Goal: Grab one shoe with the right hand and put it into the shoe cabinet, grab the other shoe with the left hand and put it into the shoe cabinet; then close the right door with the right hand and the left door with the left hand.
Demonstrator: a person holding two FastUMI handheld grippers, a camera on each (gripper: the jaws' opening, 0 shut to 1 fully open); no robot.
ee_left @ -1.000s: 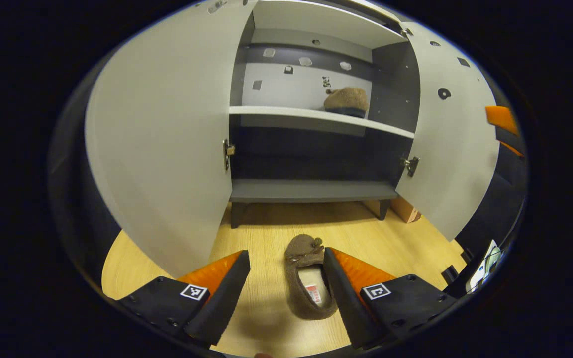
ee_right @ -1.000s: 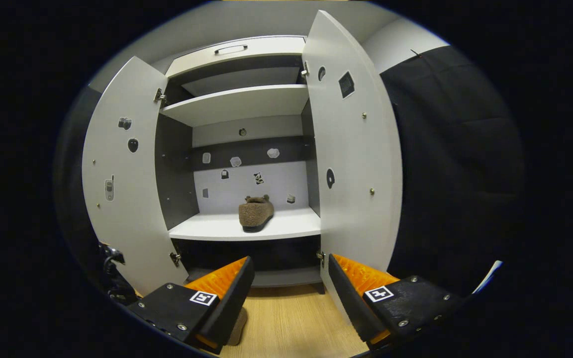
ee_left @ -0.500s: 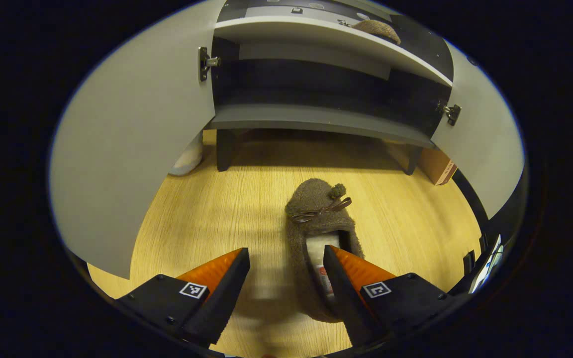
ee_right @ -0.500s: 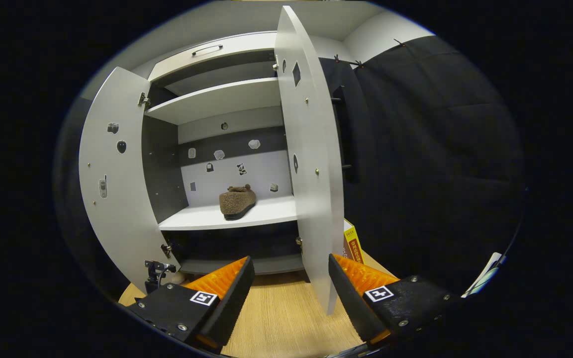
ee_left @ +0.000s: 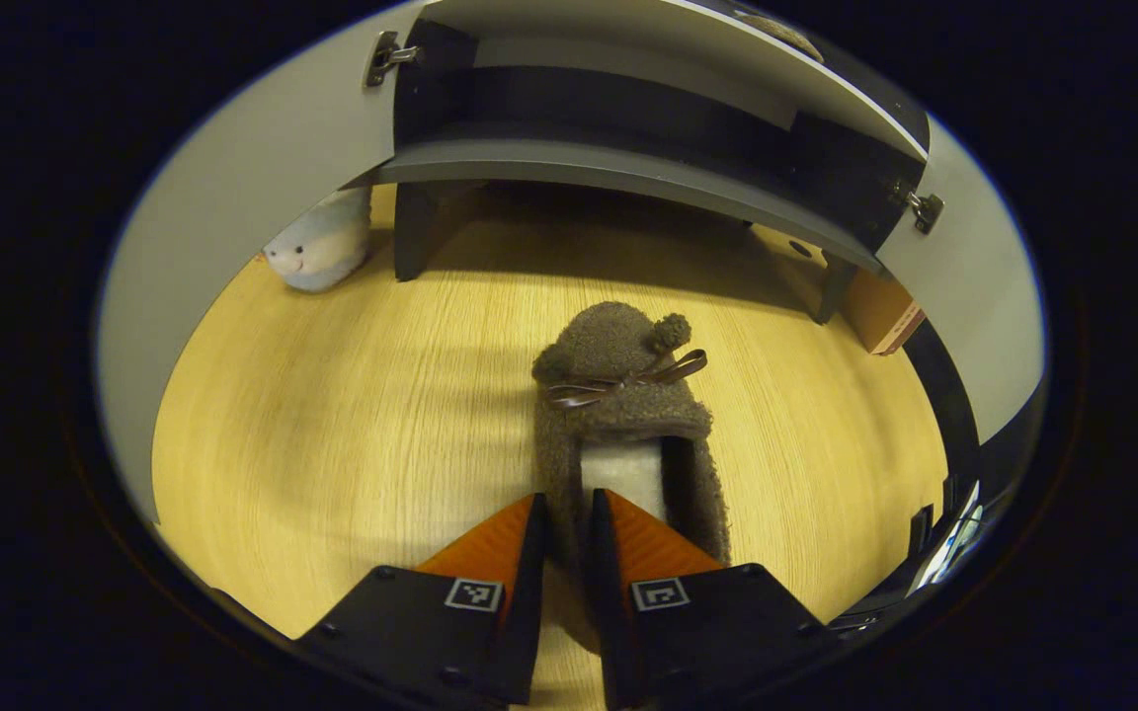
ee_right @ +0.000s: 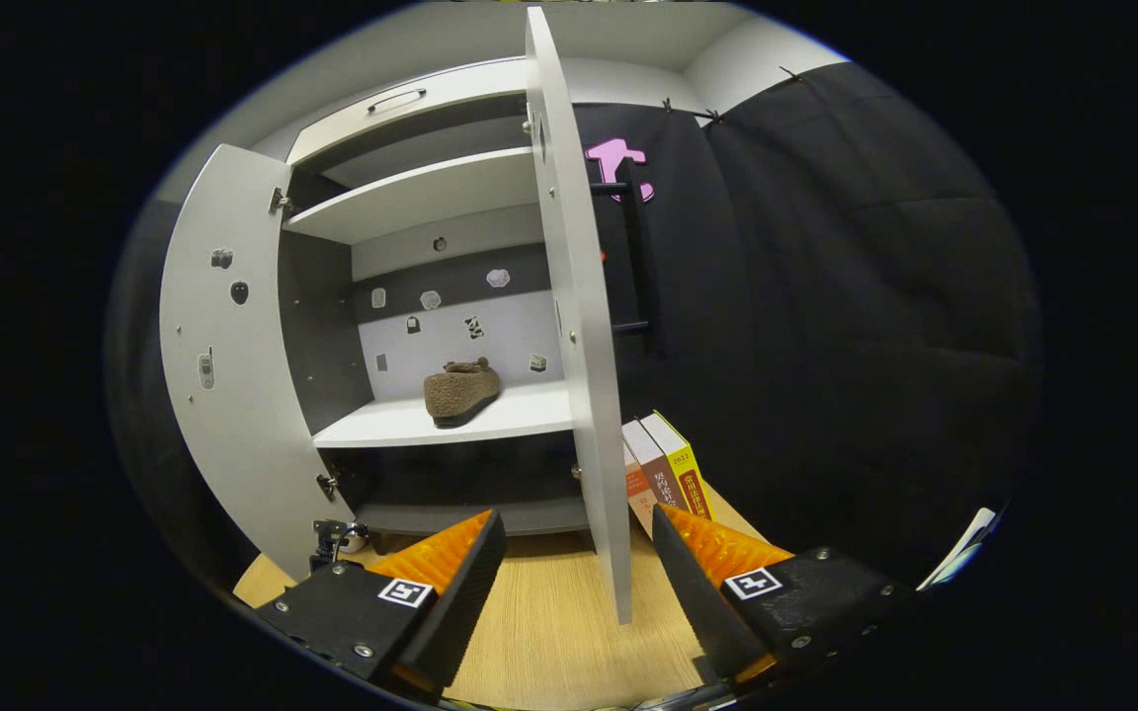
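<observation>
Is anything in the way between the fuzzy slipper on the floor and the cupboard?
Nothing visible blocks it. The left tongs pinch the slipper's side wall, bare wooden floor lies ahead, and both cupboard doors stand open. The other slipper leaves room beside it on the shelf.

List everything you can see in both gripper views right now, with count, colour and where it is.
shoe on the floor: one, brown fuzzy with a bow, in front of the cabinet, its side wall between the left fingers
shoe on the shelf: one, brown, middle shelf
shoe cabinet: one, white and grey, both doors open
right door: one, white, seen edge-on
left door: one, white
plush toy: one, pale blue, floor beside a cabinet leg
books: a few, upright, right of the cabinet
floor: light wood
left gripper: orange-black, closed on the shoe's side
right gripper: orange-black, open, empty
</observation>
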